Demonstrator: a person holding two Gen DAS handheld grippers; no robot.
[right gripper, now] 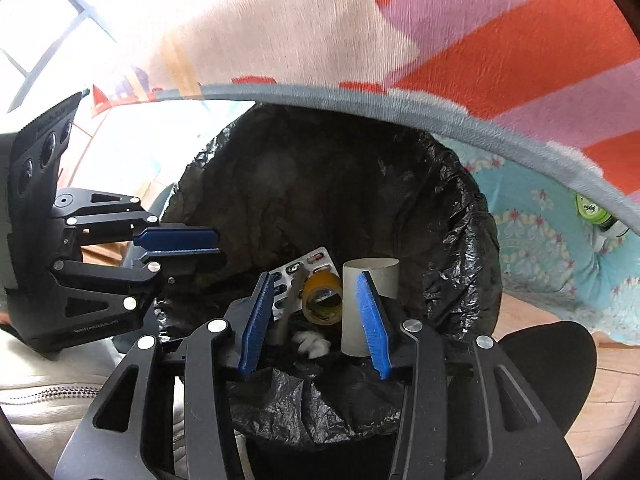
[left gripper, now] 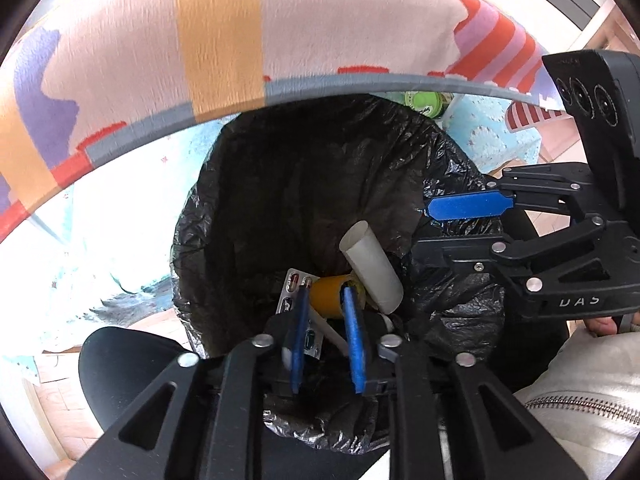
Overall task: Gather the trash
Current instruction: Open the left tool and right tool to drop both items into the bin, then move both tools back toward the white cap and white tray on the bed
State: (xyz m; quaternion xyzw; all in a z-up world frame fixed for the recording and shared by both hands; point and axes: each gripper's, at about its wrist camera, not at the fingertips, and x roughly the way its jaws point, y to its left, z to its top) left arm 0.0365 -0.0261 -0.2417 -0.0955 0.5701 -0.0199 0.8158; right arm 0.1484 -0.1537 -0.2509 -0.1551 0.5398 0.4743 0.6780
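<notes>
A bin lined with a black bag (left gripper: 288, 200) (right gripper: 320, 184) stands below both grippers. Inside lie a white cardboard tube (left gripper: 372, 268) (right gripper: 370, 280), a yellow tape roll (left gripper: 330, 296) (right gripper: 322, 298), a pill blister pack (left gripper: 294, 284) (right gripper: 304, 268) and white crumpled bits (right gripper: 312, 344). My left gripper (left gripper: 326, 292) hovers over the bin's near rim, jaws open and empty; it also shows in the right wrist view (right gripper: 180, 246). My right gripper (right gripper: 314, 280) is open and empty over the same rim; it shows in the left wrist view (left gripper: 464, 220).
A pink, orange and red rug-covered edge (left gripper: 224, 40) (right gripper: 480, 60) overhangs the bin's far side. A light blue patterned cloth (right gripper: 540, 240) hangs beneath it, with a green-lidded jar (left gripper: 424, 104) (right gripper: 592, 212). A black chair seat (left gripper: 124, 360) (right gripper: 552, 364) is beside the bin. Wooden floor lies below.
</notes>
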